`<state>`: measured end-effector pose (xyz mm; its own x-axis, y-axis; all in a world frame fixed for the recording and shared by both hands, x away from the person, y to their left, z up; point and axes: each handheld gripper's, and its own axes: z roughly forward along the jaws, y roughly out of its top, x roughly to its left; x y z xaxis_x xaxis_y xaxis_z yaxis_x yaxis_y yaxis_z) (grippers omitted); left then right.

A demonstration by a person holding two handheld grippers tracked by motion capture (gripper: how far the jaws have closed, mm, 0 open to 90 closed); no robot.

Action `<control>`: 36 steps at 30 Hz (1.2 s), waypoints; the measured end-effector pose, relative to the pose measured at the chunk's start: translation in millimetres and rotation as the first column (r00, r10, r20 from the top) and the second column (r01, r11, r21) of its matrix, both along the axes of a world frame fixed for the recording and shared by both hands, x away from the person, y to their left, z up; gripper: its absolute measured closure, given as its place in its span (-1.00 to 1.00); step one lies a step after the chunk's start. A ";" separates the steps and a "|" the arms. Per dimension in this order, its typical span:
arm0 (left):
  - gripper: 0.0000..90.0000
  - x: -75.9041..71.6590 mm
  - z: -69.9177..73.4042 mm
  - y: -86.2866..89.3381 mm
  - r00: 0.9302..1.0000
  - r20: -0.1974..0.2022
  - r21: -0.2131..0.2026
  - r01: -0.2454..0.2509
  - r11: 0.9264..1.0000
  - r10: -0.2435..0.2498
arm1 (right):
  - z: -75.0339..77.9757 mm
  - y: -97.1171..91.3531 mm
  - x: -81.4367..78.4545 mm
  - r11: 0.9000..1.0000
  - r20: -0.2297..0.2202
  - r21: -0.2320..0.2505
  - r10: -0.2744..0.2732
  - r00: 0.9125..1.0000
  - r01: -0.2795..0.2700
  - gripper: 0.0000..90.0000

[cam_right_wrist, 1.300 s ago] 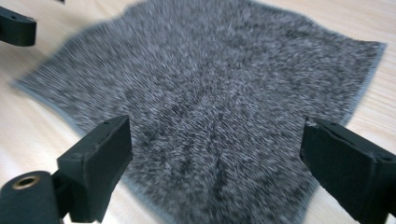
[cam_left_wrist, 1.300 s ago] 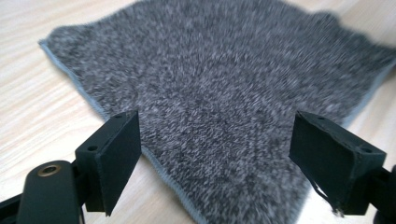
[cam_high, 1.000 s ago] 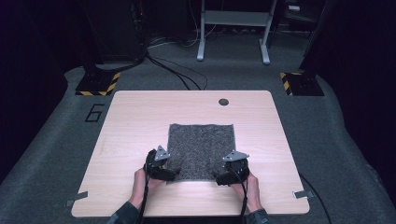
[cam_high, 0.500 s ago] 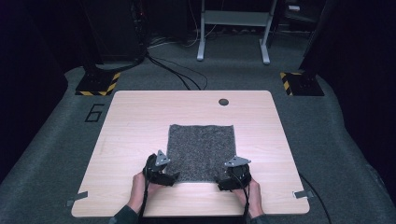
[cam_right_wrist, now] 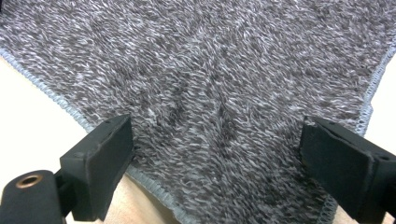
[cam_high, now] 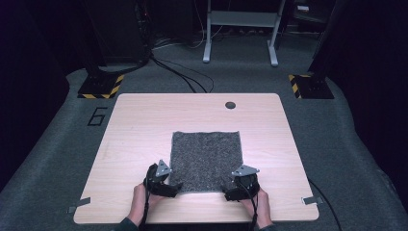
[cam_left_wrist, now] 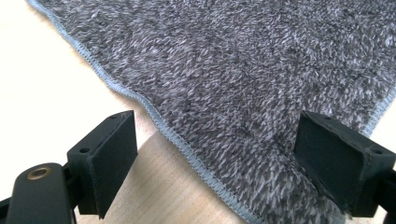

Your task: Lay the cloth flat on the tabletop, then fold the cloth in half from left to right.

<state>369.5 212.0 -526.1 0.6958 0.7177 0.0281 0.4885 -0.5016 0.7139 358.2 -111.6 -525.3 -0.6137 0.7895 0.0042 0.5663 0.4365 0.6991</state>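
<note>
A grey fuzzy cloth [cam_high: 207, 156] with a stitched pale border lies flat on the light wooden table [cam_high: 144, 120]. My left gripper [cam_high: 168, 185] sits at its near left corner and my right gripper [cam_high: 233, 190] at its near right corner, each held by a hand near the table's front edge. In the left gripper view the cloth [cam_left_wrist: 243, 70] edge runs diagonally between the wide-apart jaws of the left gripper [cam_left_wrist: 224, 161], open. In the right gripper view the cloth [cam_right_wrist: 210, 70] corner lies between the spread jaws of the right gripper [cam_right_wrist: 224, 163], open, not pinched.
A round dark grommet [cam_high: 230, 105] sits near the table's far edge. Tape strips mark the near corners [cam_high: 78, 208] [cam_high: 312, 199]. On the floor beyond stand hazard-striped bases [cam_high: 101, 86] [cam_high: 312, 85], cables [cam_high: 178, 72] and a white frame [cam_high: 240, 29].
Both grippers have slipped slightly toward the table's front edge, ending at the cloth's near corners. The jaws stay spread.
</note>
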 end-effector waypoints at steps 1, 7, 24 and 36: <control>-0.71 -0.2 -0.4 0.1 1.000 0.003 -0.005 -0.003 1.000 0.003 | 0.0 0.4 -0.8 1.000 -0.002 0.001 -0.004 1.000 0.004 -0.78; -0.80 2.0 4.5 3.4 1.000 -0.008 -0.007 -0.010 1.000 0.010 | 2.3 -1.7 -3.8 1.000 0.030 0.016 0.013 0.999 -0.013 -0.76; -0.84 49.5 38.6 28.2 0.994 -0.006 -0.113 -0.106 0.988 0.106 | 31.4 38.1 -7.5 0.991 0.092 0.081 0.095 0.991 -0.102 -0.74; -0.83 91.3 41.8 30.9 0.988 -0.025 -0.118 -0.155 0.981 0.153 | 31.2 92.8 -12.0 0.974 0.103 0.068 0.209 0.972 -0.217 -0.72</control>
<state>460.8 242.9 -484.3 0.5763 0.8138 -0.0744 0.5649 -0.3309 0.7559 346.2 -18.8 -494.1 -0.7681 0.6403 -0.0059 0.3956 0.4818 0.7819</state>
